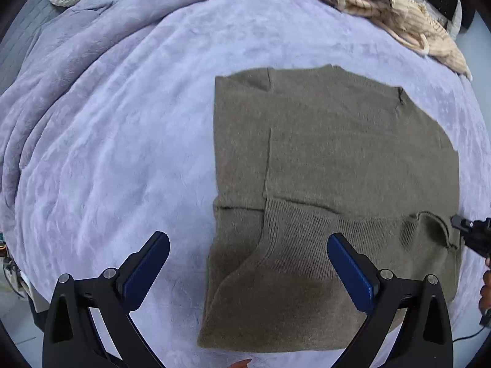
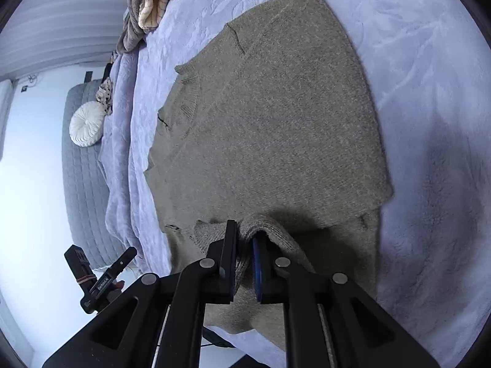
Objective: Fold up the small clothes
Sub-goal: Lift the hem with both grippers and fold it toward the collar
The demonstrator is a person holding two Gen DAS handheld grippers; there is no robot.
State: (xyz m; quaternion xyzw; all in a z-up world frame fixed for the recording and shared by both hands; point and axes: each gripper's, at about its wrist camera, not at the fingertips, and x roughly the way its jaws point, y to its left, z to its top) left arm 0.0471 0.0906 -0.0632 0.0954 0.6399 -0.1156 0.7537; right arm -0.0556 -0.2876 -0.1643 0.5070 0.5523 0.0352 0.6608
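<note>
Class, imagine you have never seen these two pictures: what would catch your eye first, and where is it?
The olive sweater lies partly folded on the lilac blanket. The right gripper has a fold of its ribbed hem between its fingers, while the left gripper hangs wide open above the sweater's near edge. A heap of beige clothes sits at the far side.

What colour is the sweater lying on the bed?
The sweater is olive-brown, a plain knit with no pattern; the left wrist view shows it best.

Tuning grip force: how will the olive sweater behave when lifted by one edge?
Likely floppy: the sweater already lies folded flat, its cuff bunching between the right gripper fingers. Probably grippy, not slippery, given the fuzzy knit on a plush blanket. Expect folds to sag open.
</note>
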